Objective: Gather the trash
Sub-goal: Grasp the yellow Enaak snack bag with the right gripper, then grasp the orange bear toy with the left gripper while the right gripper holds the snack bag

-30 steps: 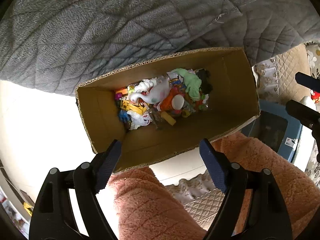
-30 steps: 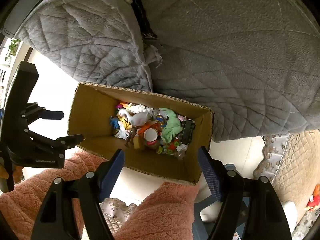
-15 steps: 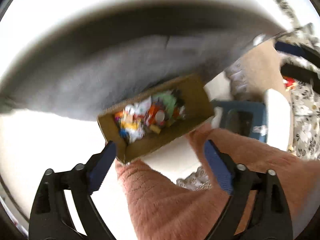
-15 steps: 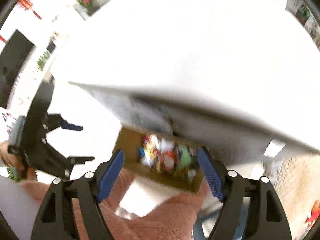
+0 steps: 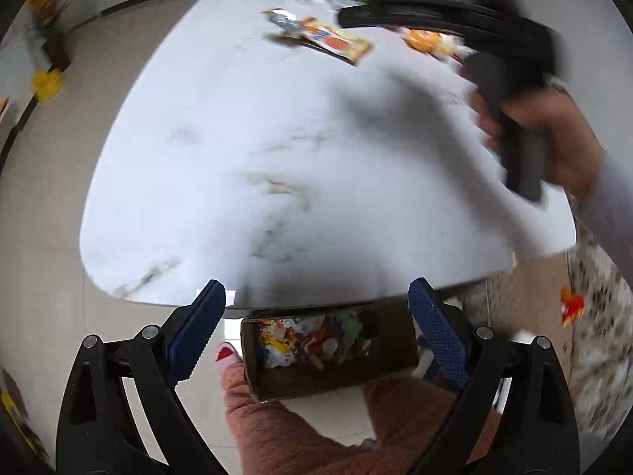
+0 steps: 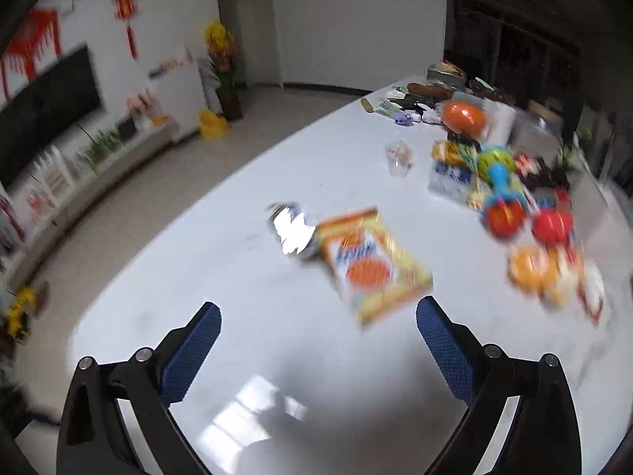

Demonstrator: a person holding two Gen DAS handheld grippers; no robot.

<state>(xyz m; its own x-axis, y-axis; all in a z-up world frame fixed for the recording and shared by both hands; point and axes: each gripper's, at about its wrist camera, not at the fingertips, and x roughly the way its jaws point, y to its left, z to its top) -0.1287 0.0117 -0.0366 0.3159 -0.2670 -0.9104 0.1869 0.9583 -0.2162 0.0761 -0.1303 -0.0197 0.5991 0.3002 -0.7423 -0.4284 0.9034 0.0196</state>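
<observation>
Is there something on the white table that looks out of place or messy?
Yes. A yellow snack packet and a crumpled silver wrapper lie loose, touching, on the bare near part of the white table, apart from the things crowded at the far end.

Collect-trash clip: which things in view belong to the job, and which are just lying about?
Job:
- yellow-orange snack wrapper
- crumpled foil wrapper
- cardboard box of trash
- left gripper, right gripper, both empty; right's jaws opening

Lying about, probably:
- toys
- orange ball
- clear cup

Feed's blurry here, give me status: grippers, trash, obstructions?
Left gripper open, empty; right gripper opening, empty. Snack wrapper and foil scrap on table. Nothing in the way.
</observation>
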